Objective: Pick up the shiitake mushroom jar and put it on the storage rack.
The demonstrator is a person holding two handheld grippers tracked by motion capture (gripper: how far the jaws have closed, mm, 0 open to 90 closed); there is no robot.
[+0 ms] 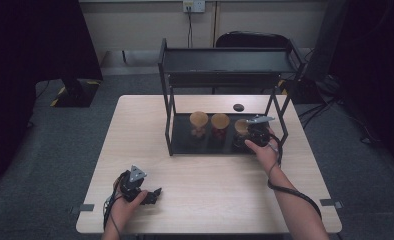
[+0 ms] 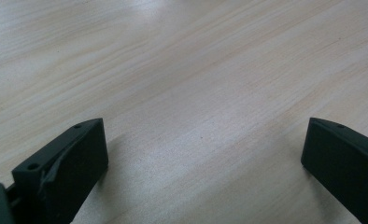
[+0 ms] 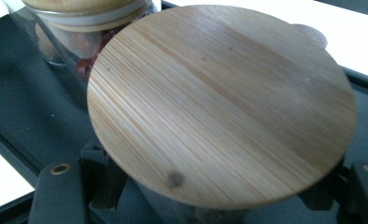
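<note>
Left gripper (image 1: 152,192) near front left corner of pale wooden table (image 1: 210,200), jaws spread wide over bare tabletop, nothing between them. Right gripper (image 1: 252,134) farther back, at right end of black metal shelf rack's (image 1: 225,65) lower tray, jaws clamped on glass jar with round bamboo lid (image 3: 219,102) (grip sits below lid). Two more bamboo-lidded jars (image 1: 209,122) stand left of it on same tray. Small black disc (image 1: 238,107) behind rack, near table's back edge.
</note>
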